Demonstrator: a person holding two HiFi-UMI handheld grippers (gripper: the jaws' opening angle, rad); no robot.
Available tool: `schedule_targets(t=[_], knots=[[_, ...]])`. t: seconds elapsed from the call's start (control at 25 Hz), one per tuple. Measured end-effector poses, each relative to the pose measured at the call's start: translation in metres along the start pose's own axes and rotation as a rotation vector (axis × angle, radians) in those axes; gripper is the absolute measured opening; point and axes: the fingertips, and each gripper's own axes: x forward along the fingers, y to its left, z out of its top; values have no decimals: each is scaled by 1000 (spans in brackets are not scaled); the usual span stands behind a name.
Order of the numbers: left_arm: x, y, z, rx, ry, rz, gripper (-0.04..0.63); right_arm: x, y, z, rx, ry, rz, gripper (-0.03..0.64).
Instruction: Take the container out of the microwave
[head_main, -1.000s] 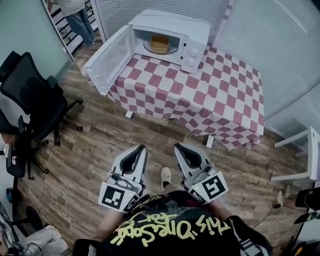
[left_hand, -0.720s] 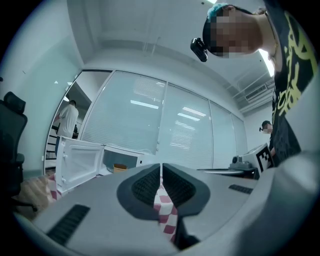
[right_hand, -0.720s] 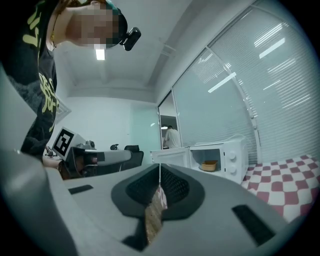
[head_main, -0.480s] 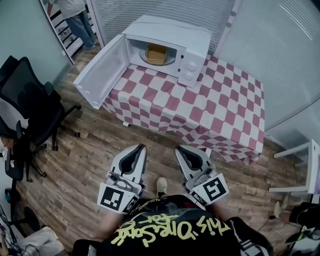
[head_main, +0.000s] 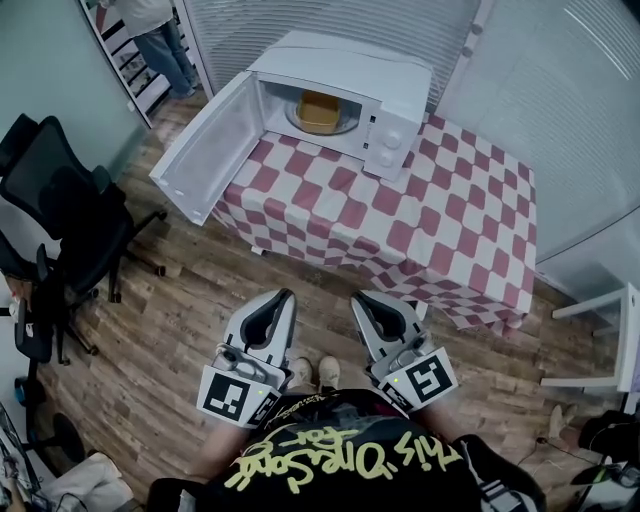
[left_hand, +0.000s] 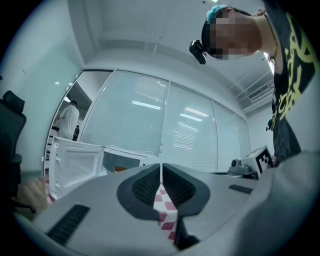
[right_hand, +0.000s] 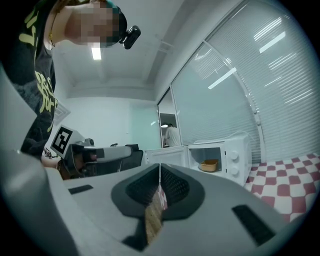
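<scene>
Closest of all, a person in a black shirt with yellow writing (head_main: 340, 455) is standing on the brown wooden floor (head_main: 170, 320). Two pale shoes (head_main: 328, 371) are peeking out below.

The person is holding the left gripper (head_main: 277, 297) and the right gripper (head_main: 366, 298). These are grey claws, and each is carrying a black and white marker cube. They are sitting side by side, a little apart, and both are pointing level toward the table. The jaws of the left one are pressing together with nothing between them. The jaws of the right one are doing the same, so both claws are carrying nothing.

A black office chair (head_main: 60, 205) is standing on the floor off to the left.

Farther on, a table with a red and white checked cloth (head_main: 420, 215) is standing well apart from the claws. A white box-shaped microwave (head_main: 390, 80) is sitting at the far left corner of the tabletop. Its white door (head_main: 205, 145) is hanging wide open, out past the left edge.

The small yellow-brown container (head_main: 320, 108) is resting inside the microwave, on a round glass plate (head_main: 347, 120).

Farthest away, white window blinds (head_main: 240, 25) are hanging behind the microwave. Another person in blue trousers (head_main: 155, 35) is standing far off at the left.
</scene>
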Motion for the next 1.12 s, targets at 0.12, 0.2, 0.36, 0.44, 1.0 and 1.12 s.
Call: schedule_targets(t=[0.12,0.2,0.36,0.44,1.0,1.12], knots=[[1,3,-1,-2,3,9,18,2,-4,-3,5,3,-8,11],[1,2,-5,-3,12,13,18,0,-7,-3,9,-3,-14,11],[5,-4,-10,0,20,16,18,-7,-13,-5,9,-3,-10,11],[10,-10,-11,1,15,14,19,-12,-17,-6,10,-1,-9,11],[25,-3,-12,37,11,41,20,-3,-33,-13,13,0,30,11],[35,7,-13,37,7,29,20,8,-41,-12,3,-3,16,11]])
